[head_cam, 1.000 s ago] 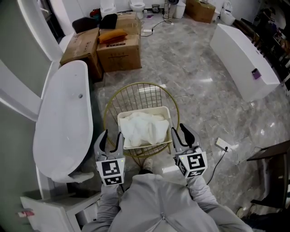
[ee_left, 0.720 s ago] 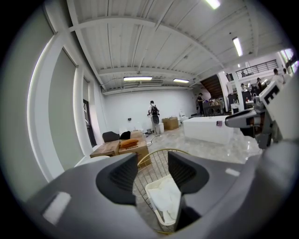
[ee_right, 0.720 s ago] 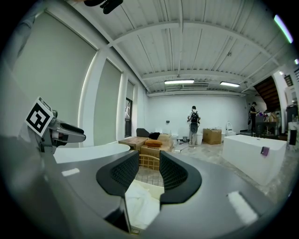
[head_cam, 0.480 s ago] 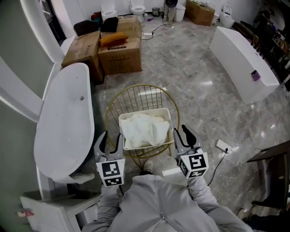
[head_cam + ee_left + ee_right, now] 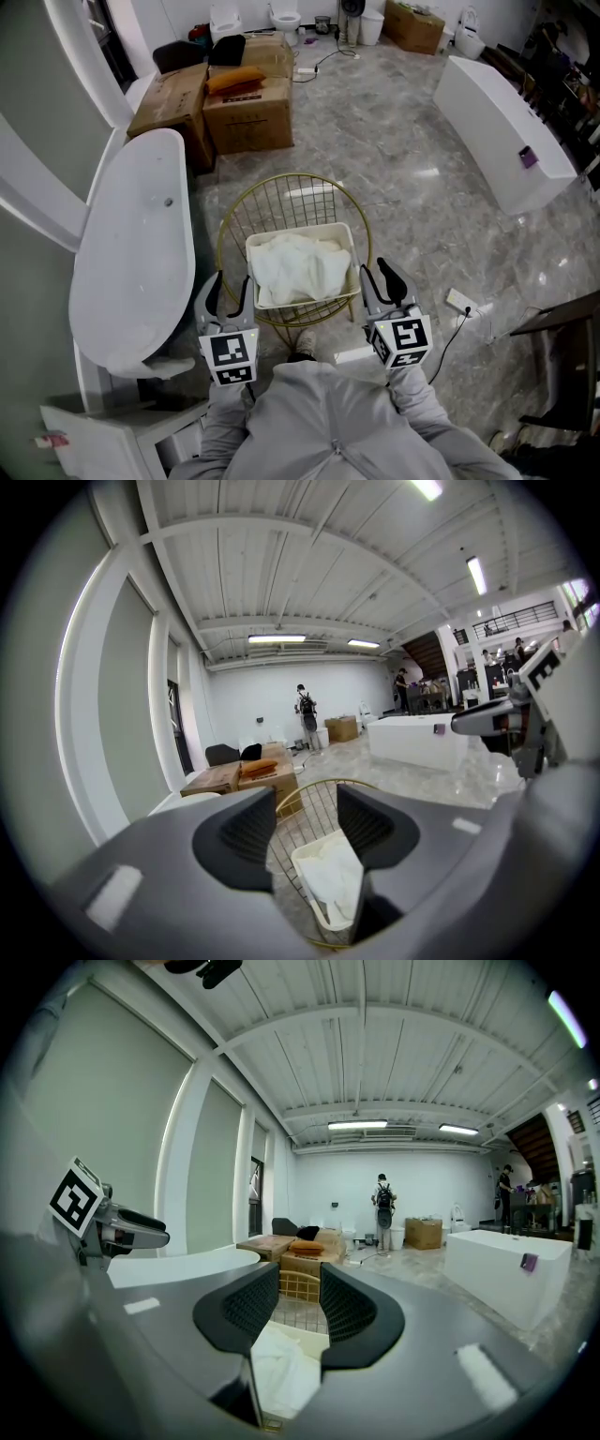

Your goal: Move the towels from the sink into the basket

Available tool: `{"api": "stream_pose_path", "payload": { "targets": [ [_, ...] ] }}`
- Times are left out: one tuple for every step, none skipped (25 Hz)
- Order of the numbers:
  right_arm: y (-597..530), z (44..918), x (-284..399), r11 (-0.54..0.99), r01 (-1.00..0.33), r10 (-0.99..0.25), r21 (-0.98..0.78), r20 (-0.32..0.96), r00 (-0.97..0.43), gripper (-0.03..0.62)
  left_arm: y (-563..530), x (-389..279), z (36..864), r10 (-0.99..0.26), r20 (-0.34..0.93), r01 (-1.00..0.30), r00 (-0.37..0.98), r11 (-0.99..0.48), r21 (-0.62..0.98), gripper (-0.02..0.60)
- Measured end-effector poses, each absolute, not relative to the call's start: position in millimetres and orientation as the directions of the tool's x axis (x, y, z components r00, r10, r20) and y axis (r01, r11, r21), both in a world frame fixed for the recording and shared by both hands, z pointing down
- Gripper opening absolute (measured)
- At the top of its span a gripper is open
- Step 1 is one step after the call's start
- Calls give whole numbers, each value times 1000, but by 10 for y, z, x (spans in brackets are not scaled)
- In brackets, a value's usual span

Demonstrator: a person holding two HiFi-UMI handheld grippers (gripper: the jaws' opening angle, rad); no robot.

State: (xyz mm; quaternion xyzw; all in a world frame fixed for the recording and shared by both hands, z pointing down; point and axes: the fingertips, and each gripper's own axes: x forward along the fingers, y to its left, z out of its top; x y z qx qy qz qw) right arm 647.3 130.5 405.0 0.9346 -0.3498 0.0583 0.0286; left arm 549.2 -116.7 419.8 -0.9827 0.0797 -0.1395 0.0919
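A grey marbled floor (image 5: 403, 169) is spread ahead of the right gripper (image 5: 375, 274). Cardboard boxes (image 5: 246, 103) are stacked well beyond the left gripper (image 5: 231, 285), and a long white tub (image 5: 502, 127) is set far off to the right gripper's right. Overhead, a white beamed ceiling (image 5: 361, 1044) is lit by strip lights (image 5: 361, 1125). Tall shaded windows (image 5: 112, 1119) are ranged along the left.
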Motion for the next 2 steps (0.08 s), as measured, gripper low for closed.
{"api": "stream_pose_path", "payload": {
  "targets": [
    [1305,4050,6475,-755,-656,-649,13,129,750,135,-1171,5491,4196,-183,259,-131,949,-970,-203,256],
    [1304,4050,6477,-756,-654,-647,13,129,751,135,-1175,5490,4195,-183,258,-132,949,-970,-204,256]
  ]
}}
